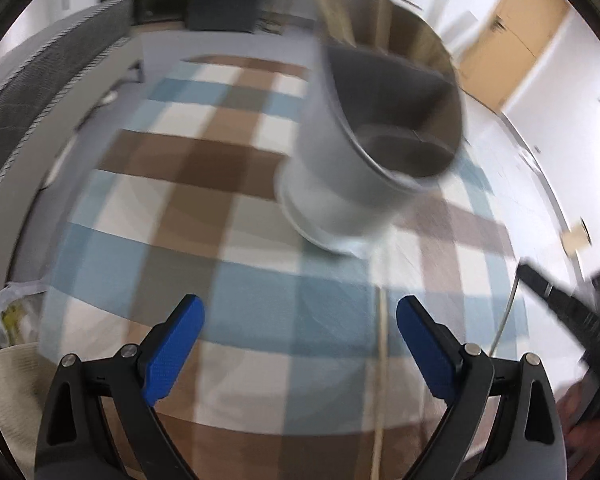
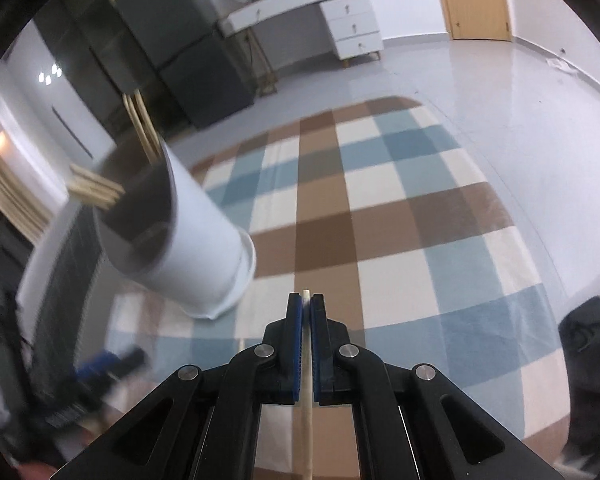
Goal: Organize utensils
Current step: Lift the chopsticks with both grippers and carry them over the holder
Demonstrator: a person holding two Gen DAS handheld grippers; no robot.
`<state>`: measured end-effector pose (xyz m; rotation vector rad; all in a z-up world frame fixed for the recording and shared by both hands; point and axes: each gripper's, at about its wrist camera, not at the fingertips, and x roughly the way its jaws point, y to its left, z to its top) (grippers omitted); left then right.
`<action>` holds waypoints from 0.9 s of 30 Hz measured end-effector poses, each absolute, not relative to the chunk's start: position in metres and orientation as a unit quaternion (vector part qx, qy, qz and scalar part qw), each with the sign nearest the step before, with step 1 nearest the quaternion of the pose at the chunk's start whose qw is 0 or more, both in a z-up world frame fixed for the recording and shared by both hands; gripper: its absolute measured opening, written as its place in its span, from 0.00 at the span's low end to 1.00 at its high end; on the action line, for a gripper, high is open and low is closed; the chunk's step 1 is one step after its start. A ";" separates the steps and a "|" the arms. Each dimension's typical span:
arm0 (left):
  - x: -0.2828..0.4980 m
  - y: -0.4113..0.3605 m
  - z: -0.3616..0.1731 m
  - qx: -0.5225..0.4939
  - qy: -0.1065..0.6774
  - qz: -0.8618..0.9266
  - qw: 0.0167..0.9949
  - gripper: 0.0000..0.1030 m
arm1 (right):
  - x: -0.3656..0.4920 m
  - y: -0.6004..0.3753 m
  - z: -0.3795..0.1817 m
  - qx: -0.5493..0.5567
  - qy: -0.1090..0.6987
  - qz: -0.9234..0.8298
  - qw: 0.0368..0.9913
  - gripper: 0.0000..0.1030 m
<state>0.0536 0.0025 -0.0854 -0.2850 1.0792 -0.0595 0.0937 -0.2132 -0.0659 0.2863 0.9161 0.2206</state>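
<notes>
A thin, round, pale wooden chopstick (image 2: 307,392) is pinched between the ribbed blue pads of the right gripper (image 2: 306,304), its blunt tip poking just past the fingertips and its shaft running back under the black linkage. In the left wrist view a similar pale stick (image 1: 381,360) shows as a faint blurred line over the rug, running down to the bottom edge.

To the left of that gripper stands a white cylindrical holder (image 2: 188,240), smooth-walled with a flared foot and a dark inside split by a divider. Several flat, light wooden sticks (image 2: 96,188) lean out of its compartments. From the left wrist view the same holder (image 1: 340,184) is blurred, near the centre-right.

The left gripper (image 1: 300,320) has its blue textured pads spread wide apart with nothing between them.

Everything sits on a woven rug (image 2: 400,216) checked in brown, blue and cream, laid on a glossy pale floor (image 2: 500,100). Beyond it stand a white desk with drawers (image 2: 352,20), a dark cabinet (image 2: 188,52) and a tan wooden door (image 2: 476,0).
</notes>
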 end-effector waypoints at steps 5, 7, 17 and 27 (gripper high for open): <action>0.054 -0.019 -0.100 -0.113 0.547 -0.056 0.828 0.91 | 0.088 -0.230 -0.059 0.180 0.432 0.111 0.877 0.03; 0.057 -0.029 -0.102 -0.100 0.553 -0.063 0.825 0.91 | 0.086 -0.235 -0.059 0.188 0.430 0.104 0.877 0.03; 0.078 -0.074 -0.130 -0.016 0.604 -0.058 0.795 0.67 | 0.085 -0.265 -0.063 0.233 0.425 0.061 0.872 0.03; 0.088 -0.106 -0.129 0.013 0.597 -0.034 0.801 0.24 | 0.085 -0.276 -0.059 0.233 0.424 0.035 0.874 0.03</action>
